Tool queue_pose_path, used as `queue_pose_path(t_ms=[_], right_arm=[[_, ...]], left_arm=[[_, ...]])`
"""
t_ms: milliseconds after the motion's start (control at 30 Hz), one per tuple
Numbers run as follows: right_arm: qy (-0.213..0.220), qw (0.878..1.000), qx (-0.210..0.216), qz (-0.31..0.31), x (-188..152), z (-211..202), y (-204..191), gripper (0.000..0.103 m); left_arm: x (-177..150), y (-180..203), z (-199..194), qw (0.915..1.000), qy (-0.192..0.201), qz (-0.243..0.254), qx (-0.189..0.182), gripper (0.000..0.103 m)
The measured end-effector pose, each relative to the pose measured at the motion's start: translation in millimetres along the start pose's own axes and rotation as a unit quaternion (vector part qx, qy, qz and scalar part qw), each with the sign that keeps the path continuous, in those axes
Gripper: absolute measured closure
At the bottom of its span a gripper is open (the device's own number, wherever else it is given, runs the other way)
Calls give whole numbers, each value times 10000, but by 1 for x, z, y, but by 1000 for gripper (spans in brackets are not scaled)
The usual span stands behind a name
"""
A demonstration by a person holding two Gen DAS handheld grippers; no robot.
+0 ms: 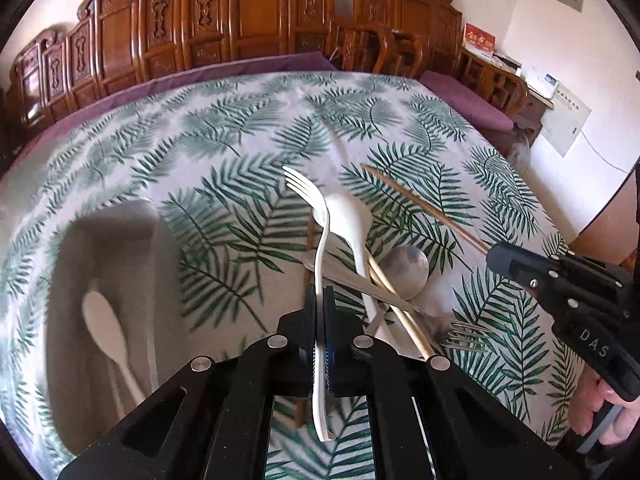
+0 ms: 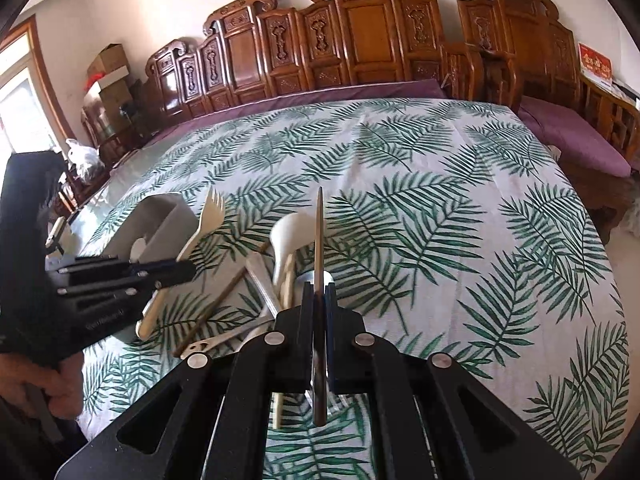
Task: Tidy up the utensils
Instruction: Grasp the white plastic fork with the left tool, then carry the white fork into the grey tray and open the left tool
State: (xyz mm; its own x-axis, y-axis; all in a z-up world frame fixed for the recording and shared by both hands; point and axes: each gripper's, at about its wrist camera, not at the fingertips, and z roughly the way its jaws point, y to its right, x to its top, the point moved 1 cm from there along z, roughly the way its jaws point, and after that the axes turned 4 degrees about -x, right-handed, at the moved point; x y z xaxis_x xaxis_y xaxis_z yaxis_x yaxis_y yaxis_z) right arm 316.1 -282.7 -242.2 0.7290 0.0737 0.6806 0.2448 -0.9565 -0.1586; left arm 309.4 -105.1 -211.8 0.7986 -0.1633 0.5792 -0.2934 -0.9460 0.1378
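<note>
On the worktop (image 1: 240, 128): a leaf-print cloth carries a crossed heap of cutlery.
Left tool (image 1: 319, 312): clamped tight on a white fork (image 1: 320, 264), its tines pointing ahead, lifted clear of the heap.
Right tool (image 2: 319, 304): pinched shut on a brown chopstick (image 2: 319, 240), tip forward.
Container (image 1: 112, 248): grey bin to the left of the fork, just beside it, a white spoon (image 1: 105, 328) already inside.
Key relation: the fork's long axis runs along the left tool; the bin lies leftward, nearest the left hand.
Remaining: white scoop (image 1: 352, 220), metal spoon (image 1: 404, 270), metal fork (image 1: 464, 336).
</note>
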Motion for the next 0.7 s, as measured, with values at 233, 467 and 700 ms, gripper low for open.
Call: queue_pose_path(t_ms=[233, 467, 700], right_arm=[[48, 9997, 113, -221, 0, -5, -25, 97], [18, 9989, 209, -431, -2, -2, -49, 97], [28, 9977, 317, -591, -2, -2, -69, 97]], left_arm=[[2, -15, -21, 9998, 127, 87, 95, 100], [1, -36, -36, 9996, 182, 60, 223, 100], [-4, -63, -47, 9992, 167, 24, 375, 100]])
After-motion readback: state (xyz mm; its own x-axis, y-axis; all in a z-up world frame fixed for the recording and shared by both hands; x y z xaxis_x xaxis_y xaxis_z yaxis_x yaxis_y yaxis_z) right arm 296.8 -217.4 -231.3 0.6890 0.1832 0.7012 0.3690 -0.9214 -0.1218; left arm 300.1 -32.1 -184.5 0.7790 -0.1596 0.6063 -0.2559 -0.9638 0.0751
